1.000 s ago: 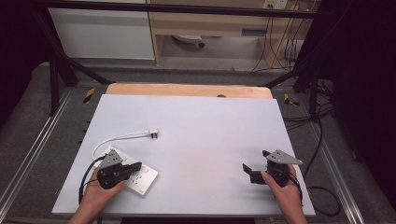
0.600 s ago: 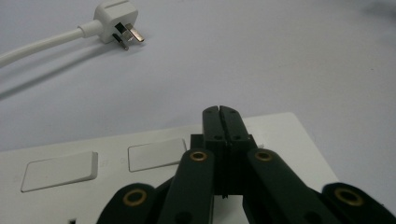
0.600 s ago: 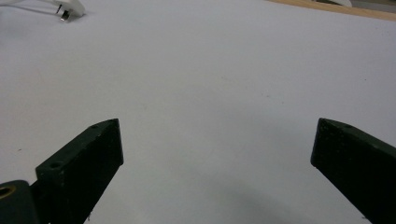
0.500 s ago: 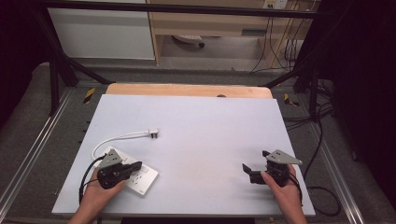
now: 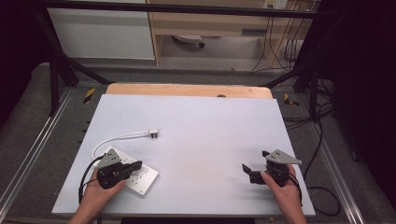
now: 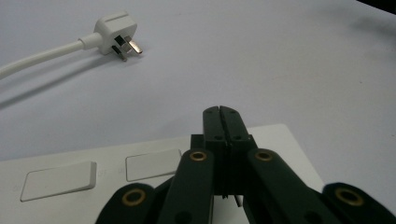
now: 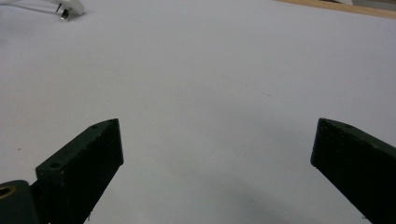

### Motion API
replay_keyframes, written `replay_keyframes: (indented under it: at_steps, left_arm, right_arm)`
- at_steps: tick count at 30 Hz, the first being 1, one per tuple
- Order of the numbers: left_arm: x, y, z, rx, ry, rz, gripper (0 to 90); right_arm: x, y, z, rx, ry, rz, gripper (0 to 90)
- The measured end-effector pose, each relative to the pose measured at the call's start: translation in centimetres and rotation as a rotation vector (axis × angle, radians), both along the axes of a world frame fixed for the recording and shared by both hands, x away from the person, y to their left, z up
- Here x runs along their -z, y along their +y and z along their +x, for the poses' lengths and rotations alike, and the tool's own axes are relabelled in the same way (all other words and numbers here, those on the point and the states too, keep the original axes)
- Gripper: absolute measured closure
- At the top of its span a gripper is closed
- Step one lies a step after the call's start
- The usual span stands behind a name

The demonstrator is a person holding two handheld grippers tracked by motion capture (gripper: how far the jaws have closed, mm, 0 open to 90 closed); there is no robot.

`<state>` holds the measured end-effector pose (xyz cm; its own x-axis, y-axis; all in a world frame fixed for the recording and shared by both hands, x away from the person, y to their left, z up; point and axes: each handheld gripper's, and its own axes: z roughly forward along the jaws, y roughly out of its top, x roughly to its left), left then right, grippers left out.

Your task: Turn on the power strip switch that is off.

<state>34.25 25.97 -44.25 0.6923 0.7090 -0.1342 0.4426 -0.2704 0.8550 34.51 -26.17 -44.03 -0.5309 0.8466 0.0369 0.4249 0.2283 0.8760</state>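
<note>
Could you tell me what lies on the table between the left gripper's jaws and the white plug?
Nothing but bare table: the left gripper view shows the shut left gripper over the white socket plate, with an open stretch up to the white plug.

White plug (image 6: 114, 35) showing silvery metal pins, trailing a white cable (image 5: 119, 138). White socket plate (image 5: 144, 179) carrying pale, off-white rocker switches (image 6: 60, 180). Pale grey-white tabletop (image 5: 210, 130) looking plain and unpatterned, edged at the far side by a light wood board (image 5: 187, 89). Black left gripper (image 6: 221, 113) showing brass-coloured rivets, topped by a grey plate. Black right gripper (image 5: 250, 171) wearing the same grey plate. Yellow-and-black striped tape (image 5: 89, 94) marking the grey floor.
</note>
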Motion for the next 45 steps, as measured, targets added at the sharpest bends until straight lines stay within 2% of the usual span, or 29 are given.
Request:
replay_keyframes:
  at_steps: [10,27,41,45]
  left_arm:
    - [-0.25,0.14,-0.03,-0.012,-0.016,-0.042,81.9]
    - [-0.51,0.05,-0.10,-0.012,-0.035,-0.068,71.6]
    - [-0.85,-0.09,-0.25,-0.031,-0.067,-0.086,54.7]
    - [-0.98,-0.08,-0.30,-0.031,-0.074,-0.095,53.4]
  right_arm:
    - [0.07,0.03,0.03,0.000,0.005,0.000,2.7]
    - [0.06,0.02,0.03,0.000,0.005,-0.001,2.7]
    - [0.06,0.00,0.03,0.000,0.005,0.000,2.7]
    - [0.06,0.01,0.03,-0.001,0.005,0.000,2.7]
